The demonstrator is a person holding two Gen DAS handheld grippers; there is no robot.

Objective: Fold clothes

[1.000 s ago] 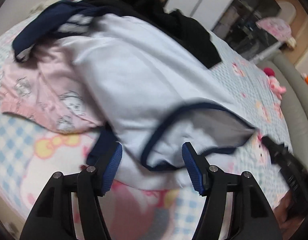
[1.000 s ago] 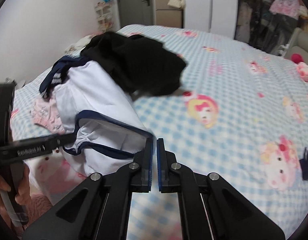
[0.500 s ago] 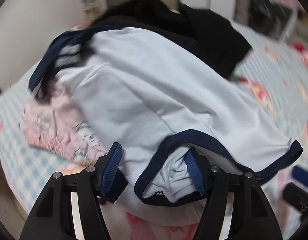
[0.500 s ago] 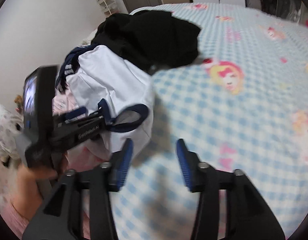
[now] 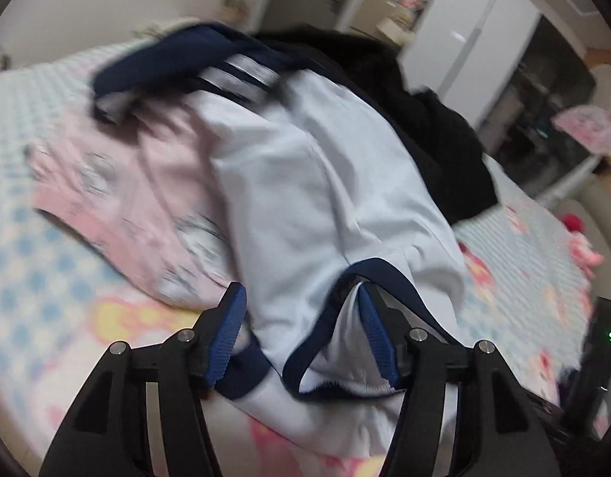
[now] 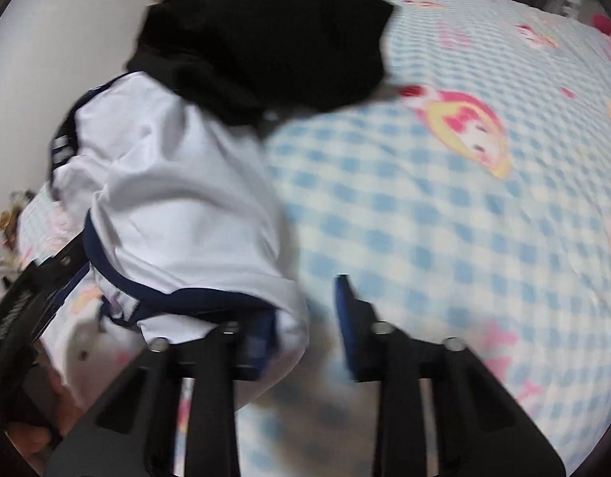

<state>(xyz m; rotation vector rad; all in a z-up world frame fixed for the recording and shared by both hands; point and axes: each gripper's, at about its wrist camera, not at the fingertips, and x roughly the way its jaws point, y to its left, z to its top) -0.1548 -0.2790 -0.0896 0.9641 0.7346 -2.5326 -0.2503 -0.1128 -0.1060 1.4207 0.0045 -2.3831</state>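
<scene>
A white garment with navy trim [image 5: 305, 183] lies on top of a pile on the bed. My left gripper [image 5: 301, 334] is open, and the garment's navy-edged opening lies between its fingers, the right pad tucked inside the opening. In the right wrist view the same white garment [image 6: 166, 198] reaches my right gripper [image 6: 305, 330], which is open; its left finger sits under the hem corner and the right finger is over bare sheet. The left gripper [image 6: 27, 298] shows at the left edge, held by a hand.
A black garment [image 6: 273, 39] lies over the far end of the white one. A pink printed garment [image 5: 118, 198] and a navy striped one [image 5: 178, 63] lie to the left. The blue checked bedsheet [image 6: 444, 218] stretches right. Wardrobes [image 5: 464, 39] and shelves stand behind the bed.
My right gripper went from shut to open and moved in to the white garment's hem. My left gripper stayed open and pushed further into the navy-trimmed opening.
</scene>
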